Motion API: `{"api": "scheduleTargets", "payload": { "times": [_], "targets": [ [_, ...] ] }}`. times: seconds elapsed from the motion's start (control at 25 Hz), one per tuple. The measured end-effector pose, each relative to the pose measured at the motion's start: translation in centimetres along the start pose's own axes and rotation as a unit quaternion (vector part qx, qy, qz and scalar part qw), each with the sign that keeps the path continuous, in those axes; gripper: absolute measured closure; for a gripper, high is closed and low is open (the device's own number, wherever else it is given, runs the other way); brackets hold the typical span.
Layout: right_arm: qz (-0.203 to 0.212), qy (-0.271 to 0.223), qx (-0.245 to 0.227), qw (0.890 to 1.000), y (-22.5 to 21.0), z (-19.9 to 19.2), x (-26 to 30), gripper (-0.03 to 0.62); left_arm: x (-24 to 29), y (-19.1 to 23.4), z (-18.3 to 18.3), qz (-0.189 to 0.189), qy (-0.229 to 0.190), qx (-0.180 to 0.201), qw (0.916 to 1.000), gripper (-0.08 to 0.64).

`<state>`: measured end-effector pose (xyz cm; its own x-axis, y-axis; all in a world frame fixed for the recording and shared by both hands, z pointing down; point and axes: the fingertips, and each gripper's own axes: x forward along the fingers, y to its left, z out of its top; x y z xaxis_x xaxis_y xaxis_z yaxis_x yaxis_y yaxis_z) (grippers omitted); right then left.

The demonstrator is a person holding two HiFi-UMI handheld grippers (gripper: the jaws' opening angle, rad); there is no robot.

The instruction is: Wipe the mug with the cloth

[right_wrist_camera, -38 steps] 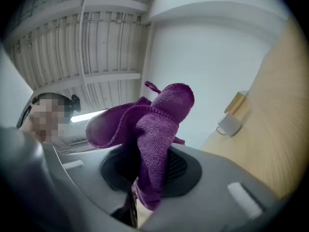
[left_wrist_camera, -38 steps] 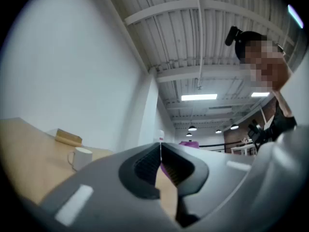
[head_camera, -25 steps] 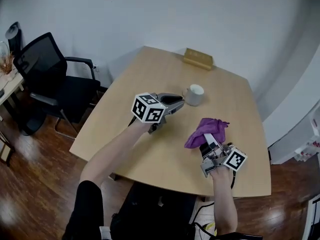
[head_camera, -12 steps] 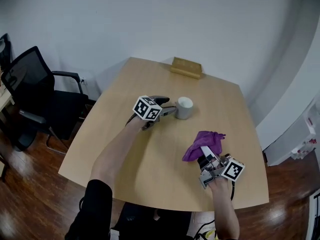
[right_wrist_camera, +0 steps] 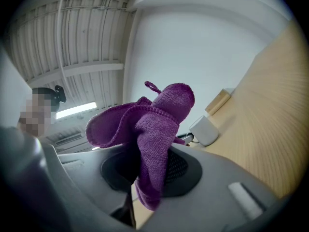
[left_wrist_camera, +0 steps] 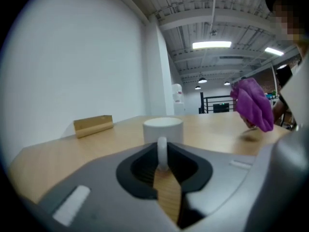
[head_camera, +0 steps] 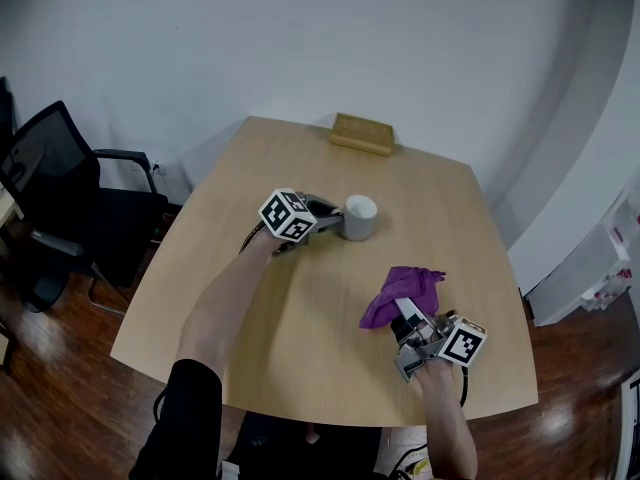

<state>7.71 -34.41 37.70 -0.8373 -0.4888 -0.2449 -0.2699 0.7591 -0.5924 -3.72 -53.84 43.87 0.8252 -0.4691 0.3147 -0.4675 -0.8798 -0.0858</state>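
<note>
Now left gripper [left_wrist_camera: 161,151] jaws have just clamped the rigid, likely fragile mug [head_camera: 360,218] by its handle [left_wrist_camera: 162,153]; right gripper [right_wrist_camera: 145,166] pinches limp cloth [head_camera: 402,290]

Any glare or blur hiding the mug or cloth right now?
Head view: even light, mug and cloth sharp, table edges bowed by the lens. Left gripper view: ceiling lamps flare, mug clear, its handle slightly soft up close. Right gripper view: cloth crisp, mug small but readable.

my left tongs [left_wrist_camera: 162,174], jaws just closing with the mug's [left_wrist_camera: 163,128] handle [left_wrist_camera: 161,151] between them, hide its lower half from me. at the right tongs [right_wrist_camera: 145,187] the cloth [right_wrist_camera: 154,129] covers the gap, so i can't see their pads.
</note>
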Motion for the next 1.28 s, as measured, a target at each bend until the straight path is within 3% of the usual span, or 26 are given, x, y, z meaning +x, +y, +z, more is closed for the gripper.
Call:
{"api": "scheduleTargets", "payload": {
  "times": [0.16, 0.28, 0.4, 0.52, 0.64, 0.76, 0.84, 0.88, 1.0, 1.04, 1.12, 1.28],
  "targets": [
    [-0.006, 0.002, -0.020, 1.000, 0.3, 0.1, -0.5, 0.511, -1.2, -3.9, 1.2, -0.018, -0.030, -0.009, 0.9993, 0.488],
    [-0.003, -0.009, -0.020, 1.000, 0.9, 0.5, -0.5, 0.511, -3.2, -7.8, 2.6, -0.063, -0.078, -0.059, 0.9932, 0.492],
    [-0.020, -0.013, -0.051, 0.998, 2.1, 0.9, -0.9, 0.511, -5.8, -12.1, 4.3, -0.108, -0.144, -0.141, 0.9735, 0.492],
    [-0.032, -0.001, -0.103, 0.994, 4.2, 1.2, -0.6, 0.511, -7.4, -15.2, 5.8, -0.133, -0.183, -0.200, 0.9532, 0.494],
    [-0.071, 0.032, -0.201, 0.976, 6.1, 0.4, -0.4, 0.511, -8.4, -17.7, 6.9, -0.150, -0.196, -0.235, 0.9402, 0.492],
    [-0.106, 0.062, -0.310, 0.943, 7.9, -0.4, 0.5, 0.511, -8.6, -20.0, 7.0, -0.154, -0.184, -0.231, 0.9430, 0.493],
    [-0.125, 0.068, -0.403, 0.904, 9.4, 0.1, 2.0, 0.511, -8.4, -21.0, 6.8, -0.155, -0.178, -0.226, 0.9451, 0.492],
    [-0.138, 0.073, -0.455, 0.876, 10.0, 0.4, 2.9, 0.511, -8.3, -21.4, 6.9, -0.158, -0.181, -0.227, 0.9439, 0.492],
    [-0.191, 0.111, -0.587, 0.779, 10.4, -0.1, 4.9, 0.511, -8.3, -22.1, 7.7, -0.169, -0.202, -0.240, 0.9344, 0.492],
    [-0.204, 0.119, -0.607, 0.759, 10.2, -0.5, 5.2, 0.511, -8.5, -22.1, 7.7, -0.172, -0.206, -0.242, 0.9323, 0.491],
    [-0.217, 0.121, -0.622, 0.742, 10.2, -1.4, 5.4, 0.511, -8.8, -22.2, 7.6, -0.178, -0.209, -0.244, 0.9302, 0.489],
    [-0.225, 0.127, -0.637, 0.727, 10.1, -2.7, 4.7, 0.514, -9.2, -22.0, 7.4, -0.189, -0.219, -0.264, 0.9202, 0.489]
  ]
}}
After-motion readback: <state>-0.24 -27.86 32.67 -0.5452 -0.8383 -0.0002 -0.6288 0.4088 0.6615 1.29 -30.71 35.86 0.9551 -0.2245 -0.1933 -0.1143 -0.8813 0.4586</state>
